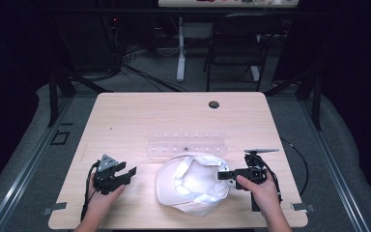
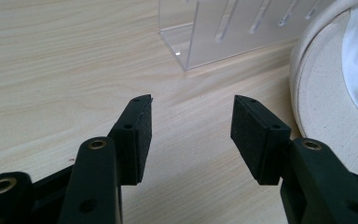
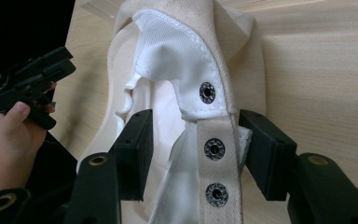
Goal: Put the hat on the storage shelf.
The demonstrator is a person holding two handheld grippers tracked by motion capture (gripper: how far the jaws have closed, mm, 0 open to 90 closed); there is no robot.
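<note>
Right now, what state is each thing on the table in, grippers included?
Cap: upside down on the table, white lining showing.
Snap strap: snaps undone, lying between the right gripper's jaws.
Right gripper: jaws open around the strap, not pressing it.
Left gripper: jaws open, nothing between them, beside the cap.
Clear rack: lying behind the cap.

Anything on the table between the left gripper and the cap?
No. In the high view, bare tabletop separates the left gripper from the cap. The left gripper view shows wood between its open jaws too.
</note>
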